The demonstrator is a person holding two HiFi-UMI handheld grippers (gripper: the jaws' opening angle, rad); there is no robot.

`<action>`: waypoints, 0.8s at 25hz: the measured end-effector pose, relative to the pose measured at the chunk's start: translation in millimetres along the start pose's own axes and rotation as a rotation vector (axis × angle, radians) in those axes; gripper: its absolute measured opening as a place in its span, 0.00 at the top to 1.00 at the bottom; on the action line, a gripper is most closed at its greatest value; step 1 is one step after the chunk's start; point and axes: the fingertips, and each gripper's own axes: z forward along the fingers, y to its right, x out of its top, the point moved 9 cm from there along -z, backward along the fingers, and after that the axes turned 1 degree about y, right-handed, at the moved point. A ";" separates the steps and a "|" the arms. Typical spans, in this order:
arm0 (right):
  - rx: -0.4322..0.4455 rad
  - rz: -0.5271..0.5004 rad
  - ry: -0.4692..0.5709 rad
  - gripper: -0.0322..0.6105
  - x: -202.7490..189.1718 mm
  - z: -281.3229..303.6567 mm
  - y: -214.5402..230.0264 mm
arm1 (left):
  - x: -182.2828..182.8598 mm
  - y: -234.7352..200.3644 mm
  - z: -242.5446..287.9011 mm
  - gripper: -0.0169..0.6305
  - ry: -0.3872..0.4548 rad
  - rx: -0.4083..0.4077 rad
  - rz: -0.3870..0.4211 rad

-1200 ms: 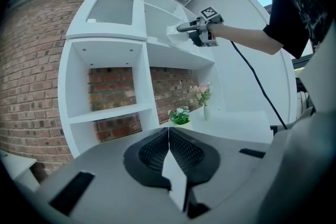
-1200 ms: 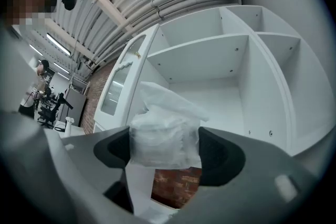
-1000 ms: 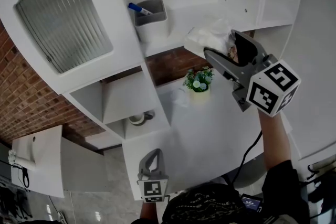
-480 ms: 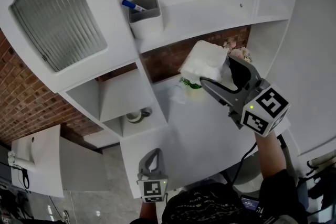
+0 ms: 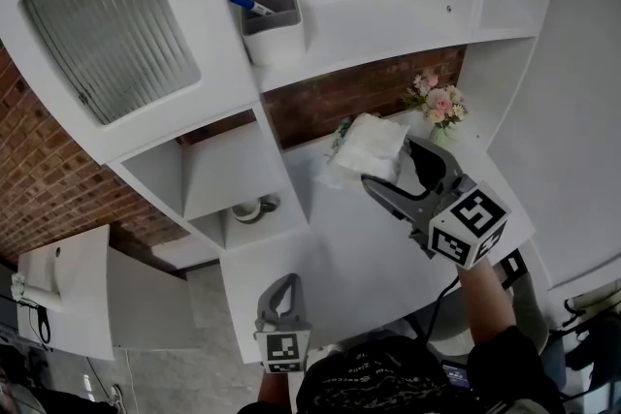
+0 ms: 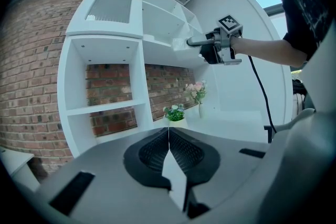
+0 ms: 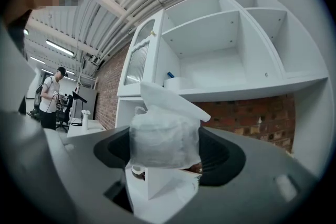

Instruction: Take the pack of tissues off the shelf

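My right hand-held gripper (image 5: 386, 166) is pinching the soft, white, plastic-wrapped pack of tissues (image 5: 369, 146). In the right gripper view the pack fills the space between the jaws, with both pads pressed into its sides and a loose tissue sticking up from the top. The grip looks firm, though the pack is squashy and sits toward the jaw tips, so I would not swing it about.

The pack is clear of the white wooden shelf (image 5: 388, 29). It hangs in the air below that board, in front of the brick back wall and above the white table (image 5: 340, 257), touching neither. The grey pen cup (image 5: 272, 19) with its blue marker is all I can see on the shelf board, and the small vase of pink flowers (image 5: 437, 102) stands on the table just beside the pack.

My left hand-held gripper (image 5: 281, 291) is low at the near edge of the table, with its jaws pressed together on nothing. It takes no part in this.

I judge the main step done, since the pack is off the shelf. What seems left is to bring it down to a bare patch of table away from the flowers and then let go.
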 end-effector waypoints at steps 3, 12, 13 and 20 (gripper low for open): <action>0.004 0.018 -0.025 0.41 -14.8 1.4 -2.6 | 3.9 -1.4 -0.1 0.96 -0.013 -0.005 0.023; 0.006 0.044 -0.131 0.41 -66.6 4.3 -16.9 | -0.4 -3.2 5.4 0.96 -0.014 -0.013 0.008; 0.007 0.054 -0.136 0.41 -71.8 4.3 -18.2 | -0.7 -3.6 6.0 0.96 -0.015 -0.014 0.006; -0.002 0.113 -0.194 0.41 -111.3 3.4 -24.0 | -6.6 -5.1 9.1 0.96 -0.012 -0.005 -0.031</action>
